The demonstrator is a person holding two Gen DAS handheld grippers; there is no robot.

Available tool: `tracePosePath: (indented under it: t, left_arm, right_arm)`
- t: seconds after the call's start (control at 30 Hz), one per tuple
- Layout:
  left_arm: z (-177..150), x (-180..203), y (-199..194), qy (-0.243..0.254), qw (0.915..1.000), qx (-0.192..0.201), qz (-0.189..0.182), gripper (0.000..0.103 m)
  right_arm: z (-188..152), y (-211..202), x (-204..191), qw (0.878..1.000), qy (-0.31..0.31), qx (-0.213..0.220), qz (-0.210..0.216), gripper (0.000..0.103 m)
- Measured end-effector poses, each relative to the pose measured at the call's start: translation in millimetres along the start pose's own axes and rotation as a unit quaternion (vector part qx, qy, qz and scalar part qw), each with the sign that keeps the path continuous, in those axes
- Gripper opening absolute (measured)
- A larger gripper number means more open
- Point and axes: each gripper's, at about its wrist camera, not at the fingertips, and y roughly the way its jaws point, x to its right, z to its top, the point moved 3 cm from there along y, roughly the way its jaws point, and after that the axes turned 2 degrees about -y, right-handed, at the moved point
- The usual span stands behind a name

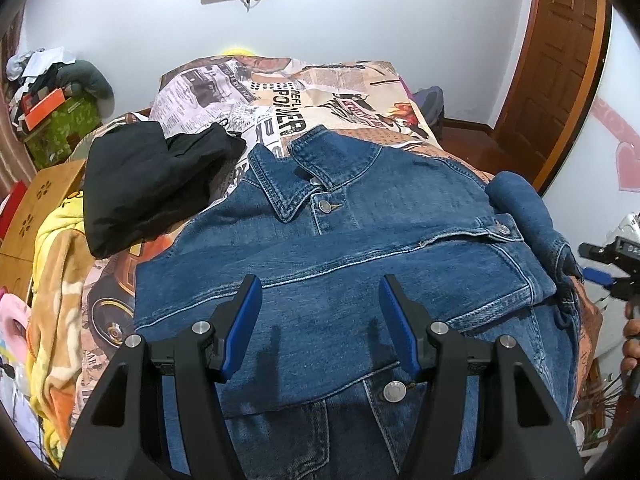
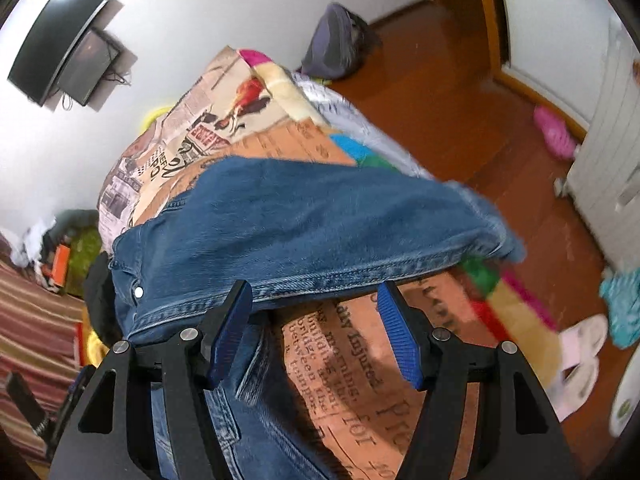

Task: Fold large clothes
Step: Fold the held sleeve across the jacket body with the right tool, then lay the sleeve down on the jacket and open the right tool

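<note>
**Denim jacket on the bed, both claws spread**

The right wrist view is smeared with motion blur toward its right side, so the far hem of the denim jacket [image 2: 304, 224] and the floor beyond it are hard to make out. The jacket's near end is cut off by the bottom of both views, and the lower part hides behind the claw bodies. Whether the right claw's left pad touches the denim cannot be told; the cloth edge runs just past it.

The jacket [image 1: 344, 264] lies front up on the bed [image 1: 280, 92], over a newspaper-print cover, collar at the far end. One sleeve is folded across the chest, and another bunches into a roll at the right edge. A black garment [image 1: 156, 184] lies crumpled just left of the collar.

The left claw [image 1: 320, 324] hovers over the jacket's lower front, its blue pads spread wide and pinching nothing. The right claw [image 2: 316, 332] is also spread, at the jacket's right edge, with a lifted fold of denim ahead of its pads and bare cover between them.
</note>
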Motion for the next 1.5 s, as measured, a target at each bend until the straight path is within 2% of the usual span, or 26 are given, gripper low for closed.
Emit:
tracePosePath:
  t: [0.1,0.23,0.3,0.37,0.43,0.57,0.7,0.87,1.07,1.2,1.33,1.5]
  left_arm:
    - [0,-1,2,-0.004,1.0000,-0.001,-0.001,0.060]
    - [1,-1,4,-0.003,1.0000,-0.003,0.000,0.060]
    - [0,-2,5,-0.004,1.0000,-0.004,-0.001,0.060]
    - [-1,-3,6,-0.006,1.0000,-0.005,-0.001,0.060]
    - [-1,-4,6,-0.008,1.0000,-0.005,-0.001,0.060]
    - [-2,-6,4,-0.009,1.0000,-0.003,-0.001,0.060]
    - [0,-9,0,-0.011,0.9999,0.003,0.000,0.060]
    - [1,-14,-7,-0.016,0.9998,0.012,-0.001,0.060]
    - [1,-19,-19,-0.020,0.9995,0.025,-0.003,0.060]
    - [-1,-26,-28,-0.022,0.9992,0.034,0.000,0.060]
    - [-2,-36,-37,-0.026,0.9988,0.042,0.003,0.060]
    - [-5,-49,-45,-0.037,0.9982,0.048,0.007,0.060]
  right_arm:
    - [1,19,6,1.000,0.018,-0.017,0.013,0.061]
    - [8,24,7,1.000,0.018,-0.002,0.016,0.060]
    - [11,26,9,1.000,0.017,-0.003,0.017,0.051]
    - [14,29,11,0.999,0.023,-0.009,0.022,0.034]
    - [14,30,14,0.999,0.030,-0.014,0.033,0.023]
    - [14,22,7,1.000,0.012,0.002,0.015,0.013]
    - [18,-2,-14,0.999,-0.027,0.041,0.001,0.012]
    - [26,-44,-52,0.992,-0.085,0.088,0.028,0.011]
    - [21,-78,-120,0.974,-0.175,0.121,0.083,0.011]
    - [0,-73,-171,0.956,-0.247,0.108,0.118,0.011]
    - [-32,-45,-209,0.940,-0.308,0.071,0.128,0.011]
    - [-66,6,-219,0.938,-0.331,-0.004,0.107,0.011]
